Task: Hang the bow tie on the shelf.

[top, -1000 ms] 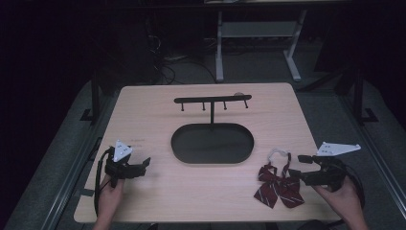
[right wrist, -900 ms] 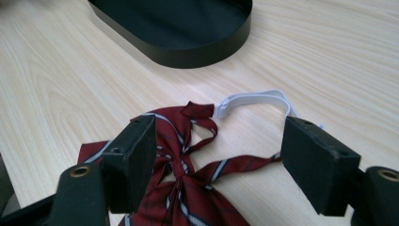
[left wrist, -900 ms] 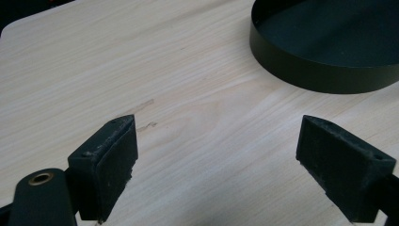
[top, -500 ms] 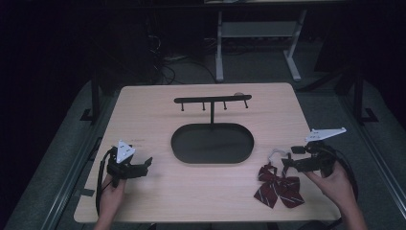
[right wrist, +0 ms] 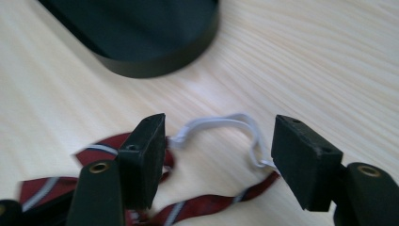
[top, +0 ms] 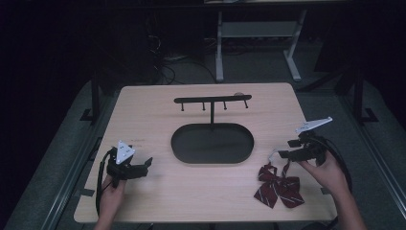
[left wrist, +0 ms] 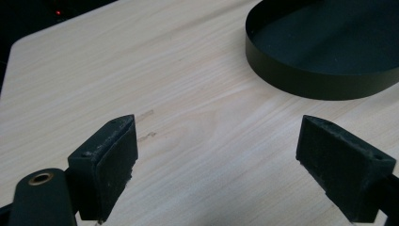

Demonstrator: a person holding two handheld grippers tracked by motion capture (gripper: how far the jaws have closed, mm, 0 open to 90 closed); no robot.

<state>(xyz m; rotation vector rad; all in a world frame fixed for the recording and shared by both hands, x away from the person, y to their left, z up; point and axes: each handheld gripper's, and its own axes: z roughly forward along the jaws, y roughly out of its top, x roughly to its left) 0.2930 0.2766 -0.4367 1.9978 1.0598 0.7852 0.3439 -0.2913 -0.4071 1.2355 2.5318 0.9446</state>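
– So, what surrounds the table (top: 158,110)?
– Pale wood grain, dark room, perhaps grey carpet below. A black oval tray (top: 212,143) carries a hook rail.
– And the bow tie (top: 277,186)?
– Striped maroon cloth, front right; its white elastic loop (right wrist: 221,125) lies between the right gripper (right wrist: 219,157)'s closing, untouching jaws.
– The left gripper (left wrist: 216,155)?
– Wide apart, nothing between.

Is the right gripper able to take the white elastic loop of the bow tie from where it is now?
Probably yes. The right gripper has been closing its jaws, with the white elastic loop lying between and just ahead of them on the table. Nothing blocks it.
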